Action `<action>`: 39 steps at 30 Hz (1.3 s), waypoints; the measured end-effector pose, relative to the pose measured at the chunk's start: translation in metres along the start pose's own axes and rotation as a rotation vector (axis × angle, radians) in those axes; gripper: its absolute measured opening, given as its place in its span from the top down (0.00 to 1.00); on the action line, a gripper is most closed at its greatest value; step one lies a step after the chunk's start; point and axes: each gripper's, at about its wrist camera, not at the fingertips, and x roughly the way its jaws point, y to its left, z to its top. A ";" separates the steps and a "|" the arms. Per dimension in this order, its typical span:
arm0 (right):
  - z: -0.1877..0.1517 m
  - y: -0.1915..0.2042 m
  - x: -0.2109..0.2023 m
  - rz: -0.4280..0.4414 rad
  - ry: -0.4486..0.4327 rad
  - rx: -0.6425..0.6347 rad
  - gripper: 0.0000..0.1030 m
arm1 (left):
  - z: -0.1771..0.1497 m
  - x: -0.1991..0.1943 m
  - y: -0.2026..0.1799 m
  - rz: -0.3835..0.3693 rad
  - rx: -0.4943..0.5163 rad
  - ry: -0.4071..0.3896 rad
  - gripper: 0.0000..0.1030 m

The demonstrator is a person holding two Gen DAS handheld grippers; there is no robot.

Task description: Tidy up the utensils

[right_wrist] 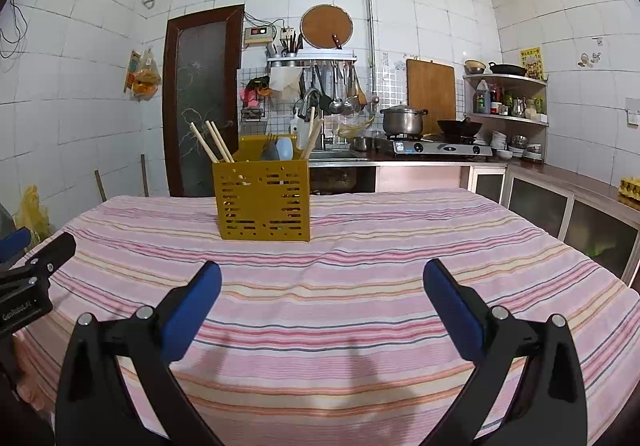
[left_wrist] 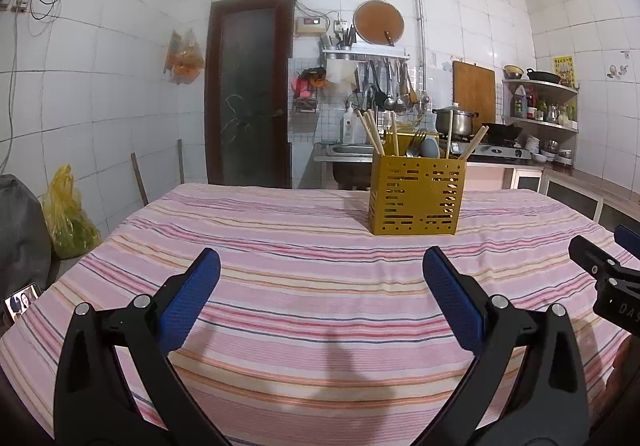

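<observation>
So both grippers are hanging low over the striped table (left_wrist: 280,246) with nothing in them: the left gripper (left_wrist: 321,270) has its jaws spread wide, same with the right gripper (right_wrist: 322,280), blue pads well apart and only cloth between them. The thing that matters is the yellow caddy (left_wrist: 416,194), standing upright toward the far side of the table, well ahead of both grippers, a bit right of centre from the left camera and a bit left of centre from the right one. It's got chopsticks (right_wrist: 212,142) leaning out at angles on both sides, plus a fork (left_wrist: 416,144) and what looks like a pale blue spoon (right_wrist: 285,148) bunched in the middle. I can't see any loose utensils on the cloth, so my guess is the job is either basically finished or it's about sorting what's already in the caddy. If it's the latter, I'd go for one leaning chopstick at a time, pinch it high on the exposed end where it sticks clear of the rim, and lift straight along its lean so it doesn't lever the caddy over. That box looks light, so bracing it with the other gripper seems smart. Can't tell which compartment holds what from here
</observation>
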 end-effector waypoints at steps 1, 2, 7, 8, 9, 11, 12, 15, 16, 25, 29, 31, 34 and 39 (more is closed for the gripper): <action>0.000 0.000 0.000 -0.001 -0.002 -0.001 0.04 | 0.000 0.000 -0.001 0.000 0.003 -0.003 0.05; 0.000 0.000 -0.001 -0.002 -0.003 -0.002 0.04 | 0.000 -0.001 -0.001 0.001 0.006 -0.006 0.05; -0.001 0.002 -0.002 -0.005 -0.007 -0.011 0.04 | -0.001 -0.002 -0.003 -0.003 0.018 -0.013 0.05; -0.001 0.002 -0.003 -0.006 -0.010 -0.012 0.04 | -0.001 -0.002 -0.003 -0.005 0.018 -0.012 0.05; -0.002 0.003 -0.004 -0.007 -0.012 -0.013 0.04 | -0.001 -0.001 -0.003 -0.007 0.019 -0.011 0.05; -0.002 0.004 -0.005 -0.007 -0.015 -0.015 0.04 | -0.001 -0.002 -0.003 -0.008 0.019 -0.012 0.05; -0.002 0.004 -0.005 -0.008 -0.016 -0.017 0.04 | -0.001 -0.002 -0.003 -0.007 0.020 -0.013 0.05; -0.002 0.004 -0.006 -0.008 -0.016 -0.018 0.04 | -0.001 -0.002 -0.003 -0.008 0.022 -0.014 0.05; -0.002 0.004 -0.006 -0.008 -0.017 -0.018 0.04 | -0.001 -0.002 -0.003 -0.009 0.022 -0.014 0.05; -0.002 0.006 -0.011 -0.015 -0.031 -0.036 0.04 | -0.001 -0.003 -0.002 -0.016 0.023 -0.020 0.05; -0.001 0.006 -0.012 -0.016 -0.033 -0.039 0.04 | -0.002 -0.004 -0.001 -0.018 0.018 -0.019 0.05; -0.001 0.006 -0.013 -0.016 -0.035 -0.041 0.04 | -0.002 -0.004 -0.002 -0.020 0.015 -0.021 0.05; -0.001 0.006 -0.014 -0.017 -0.036 -0.045 0.04 | -0.002 -0.002 0.000 -0.024 0.010 -0.014 0.05; 0.000 0.006 -0.015 -0.016 -0.036 -0.044 0.04 | -0.003 -0.004 -0.002 -0.027 0.021 -0.023 0.05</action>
